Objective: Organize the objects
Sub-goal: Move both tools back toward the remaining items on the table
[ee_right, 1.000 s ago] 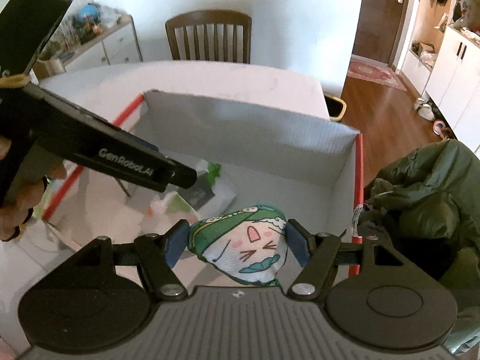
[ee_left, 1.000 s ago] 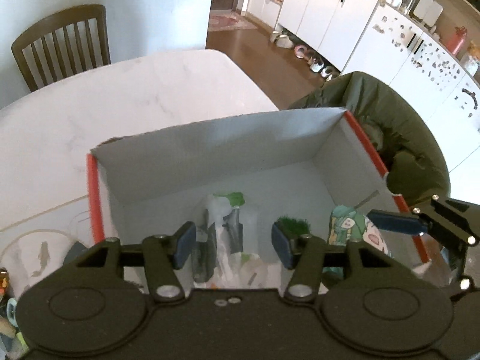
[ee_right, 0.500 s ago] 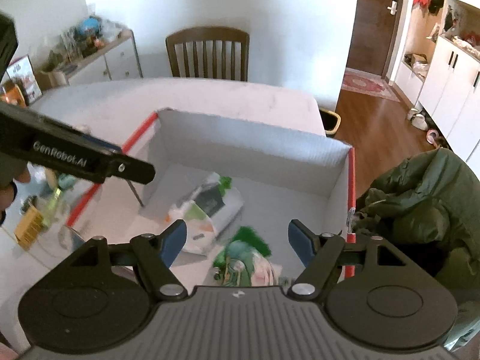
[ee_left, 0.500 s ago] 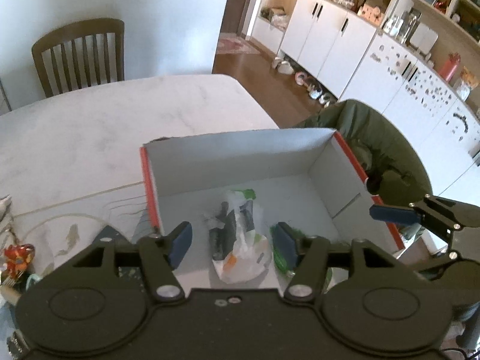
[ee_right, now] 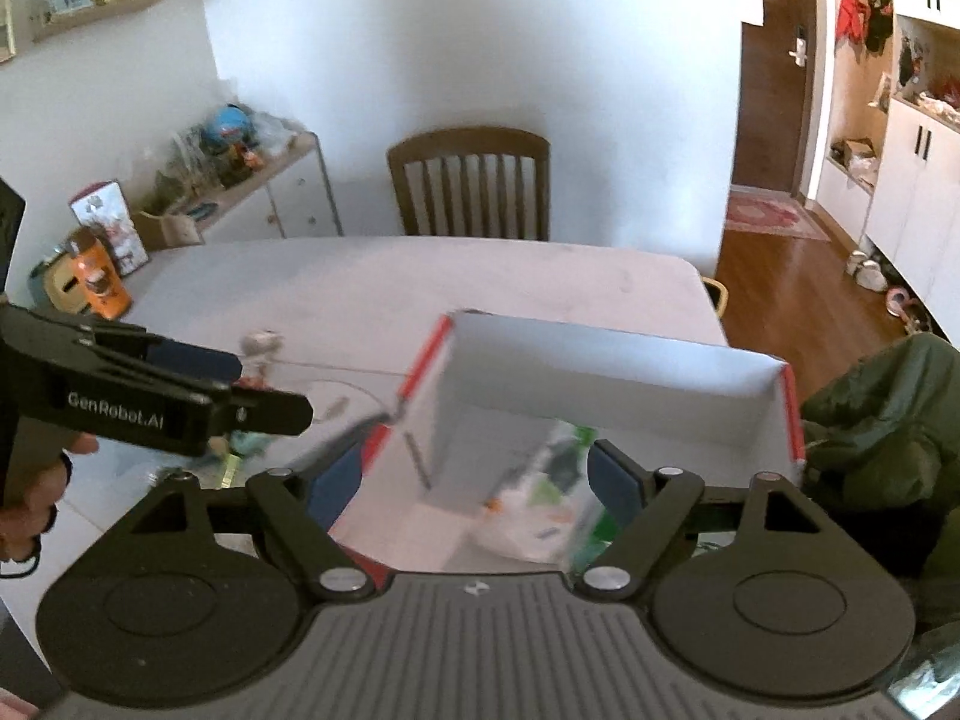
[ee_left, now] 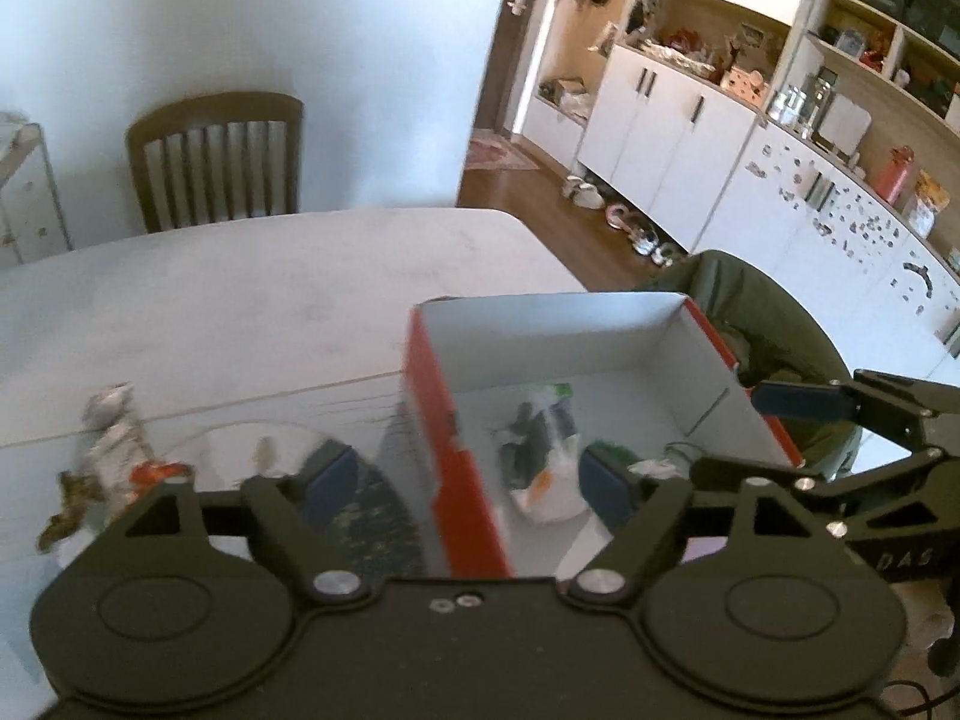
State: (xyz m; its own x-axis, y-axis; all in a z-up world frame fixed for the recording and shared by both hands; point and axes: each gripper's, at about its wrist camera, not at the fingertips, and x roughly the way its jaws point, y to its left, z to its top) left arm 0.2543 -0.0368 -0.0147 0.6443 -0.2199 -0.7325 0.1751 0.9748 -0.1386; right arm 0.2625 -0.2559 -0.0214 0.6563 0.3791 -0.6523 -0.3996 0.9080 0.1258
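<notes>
A cardboard box (ee_left: 447, 420) (ee_right: 600, 369), red outside and white inside, stands open on the white table (ee_left: 252, 312). A white and green plastic bag (ee_left: 543, 450) (ee_right: 555, 474) lies on its floor. A scrap of green (ee_left: 612, 450) from a soft toy shows beside the bag, mostly hidden behind my finger. My left gripper (ee_left: 465, 480) (ee_right: 252, 387) is open and holds nothing, straddling the box's left wall from above. My right gripper (ee_right: 474, 480) (ee_left: 738, 432) hangs open and holds nothing over the box's near side.
Several small loose items (ee_left: 114, 444) lie on the table left of the box. A dark green jacket (ee_right: 882, 420) hangs over a seat to the right of the box. A wooden chair (ee_right: 468, 180) stands at the far table edge. A hand (ee_right: 30, 498) grips the left tool.
My right gripper opened and let the green soft toy drop into the box. Both grippers have pulled back and up from the box, the left one also shifting to the left.
</notes>
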